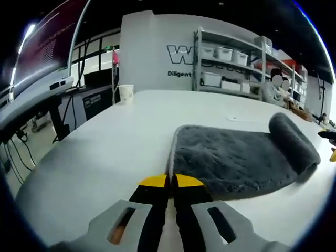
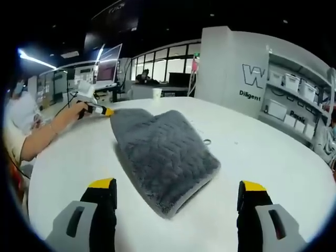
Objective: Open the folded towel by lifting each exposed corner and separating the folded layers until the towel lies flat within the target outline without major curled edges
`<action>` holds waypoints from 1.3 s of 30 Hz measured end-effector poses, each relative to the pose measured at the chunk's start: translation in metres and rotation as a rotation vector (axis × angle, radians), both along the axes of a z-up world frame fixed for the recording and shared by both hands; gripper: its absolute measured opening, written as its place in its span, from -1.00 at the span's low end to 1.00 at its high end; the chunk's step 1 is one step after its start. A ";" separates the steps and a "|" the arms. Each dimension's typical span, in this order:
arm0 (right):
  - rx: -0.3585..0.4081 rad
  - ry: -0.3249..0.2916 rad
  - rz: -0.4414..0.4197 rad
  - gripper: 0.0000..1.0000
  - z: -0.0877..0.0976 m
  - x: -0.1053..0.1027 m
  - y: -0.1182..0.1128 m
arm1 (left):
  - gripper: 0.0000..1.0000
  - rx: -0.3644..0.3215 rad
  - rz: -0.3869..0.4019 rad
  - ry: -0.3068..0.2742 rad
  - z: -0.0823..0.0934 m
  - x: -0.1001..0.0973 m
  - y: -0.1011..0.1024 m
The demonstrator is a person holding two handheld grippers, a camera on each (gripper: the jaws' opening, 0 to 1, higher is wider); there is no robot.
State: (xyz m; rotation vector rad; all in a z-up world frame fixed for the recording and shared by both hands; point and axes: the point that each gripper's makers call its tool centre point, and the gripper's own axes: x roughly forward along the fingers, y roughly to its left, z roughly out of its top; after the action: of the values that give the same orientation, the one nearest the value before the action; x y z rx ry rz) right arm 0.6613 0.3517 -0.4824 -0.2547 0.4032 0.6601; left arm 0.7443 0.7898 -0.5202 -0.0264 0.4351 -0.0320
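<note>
White and broad, the counter [image 1: 105,142] runs out ahead of you toward a pale wall with dark lettering, metal shelving [image 1: 231,63] stacked with white bins beside it, and a paper cup [image 1: 126,93] standing near the far edge.

Your left hand-held gripper [image 1: 171,181] sits low in the left gripper view with its yellow-tipped jaws pressed together, nothing visible between them. The tips are right at the near left corner of the grey towel [image 1: 231,157]; whether they touch the fabric is hard to tell. In the left gripper view the towel lies on the counter to the right of your jaws, its long axis stretching away from the tips toward the right, ending in a thick roll of fabric [image 1: 294,142] that lies across that axis at the far right end. A white trim line follows the towel's near left edge.

Your right hand-held gripper [image 2: 178,191] has its jaws spread wide, one at each side of the right gripper view, holding nothing. The towel [image 2: 163,152] lies between and beyond them, not touching either jaw. From this side its long axis runs from the rounded fold nearest you diagonally away to the upper left, where the left hand-held gripper [image 2: 107,112] meets the far corner, your own hand [image 2: 79,109] and forearm behind it.
</note>
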 end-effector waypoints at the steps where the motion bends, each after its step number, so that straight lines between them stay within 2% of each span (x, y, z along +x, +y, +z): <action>1: -0.003 0.001 0.002 0.91 -0.001 0.000 0.001 | -0.95 0.001 0.005 0.001 0.000 0.000 0.002; 8: -0.028 0.016 0.020 0.89 -0.006 -0.003 0.004 | -0.94 0.010 0.033 0.005 0.000 -0.003 0.008; 13: -0.018 0.016 0.014 0.89 -0.006 -0.003 0.003 | -0.91 0.050 0.039 0.010 0.004 -0.005 0.007; 18: -0.007 0.016 0.005 0.88 -0.005 -0.002 0.002 | -0.77 0.081 0.038 -0.037 0.019 -0.005 0.012; 20: -0.010 0.019 0.005 0.88 -0.005 -0.002 0.001 | -0.69 0.070 0.029 -0.058 0.026 -0.009 0.012; 22: -0.012 0.021 0.006 0.87 -0.006 -0.002 0.002 | -0.56 0.031 0.007 -0.087 0.031 -0.005 0.007; 25: -0.009 0.022 0.004 0.87 -0.006 -0.001 0.002 | -0.36 -0.036 -0.067 -0.113 0.036 0.000 -0.008; 26: -0.004 0.021 -0.002 0.86 -0.006 -0.001 0.000 | -0.31 -0.072 -0.093 -0.140 0.041 0.004 -0.014; 29: 0.011 0.016 -0.014 0.85 -0.004 0.001 -0.002 | -0.01 -0.154 -0.168 -0.173 0.046 0.004 -0.034; 30: 0.013 0.015 -0.015 0.85 -0.004 0.001 -0.002 | 0.15 -0.168 -0.181 -0.176 0.047 0.004 -0.038; 32: 0.015 0.019 -0.012 0.85 -0.005 0.001 -0.002 | 0.33 -0.164 -0.203 -0.174 0.048 0.005 -0.043; 35: 0.006 0.031 -0.008 0.84 -0.010 0.002 0.000 | 0.47 -0.130 -0.217 -0.152 0.043 0.003 -0.046; 39: -0.002 0.042 -0.005 0.83 -0.014 0.001 0.002 | 0.76 -0.177 -0.270 -0.147 0.043 0.000 -0.058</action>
State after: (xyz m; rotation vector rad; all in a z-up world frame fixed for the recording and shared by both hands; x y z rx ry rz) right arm 0.6619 0.3533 -0.4964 -0.2415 0.4447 0.6608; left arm 0.7441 0.7316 -0.4777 -0.1384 0.2850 -0.3365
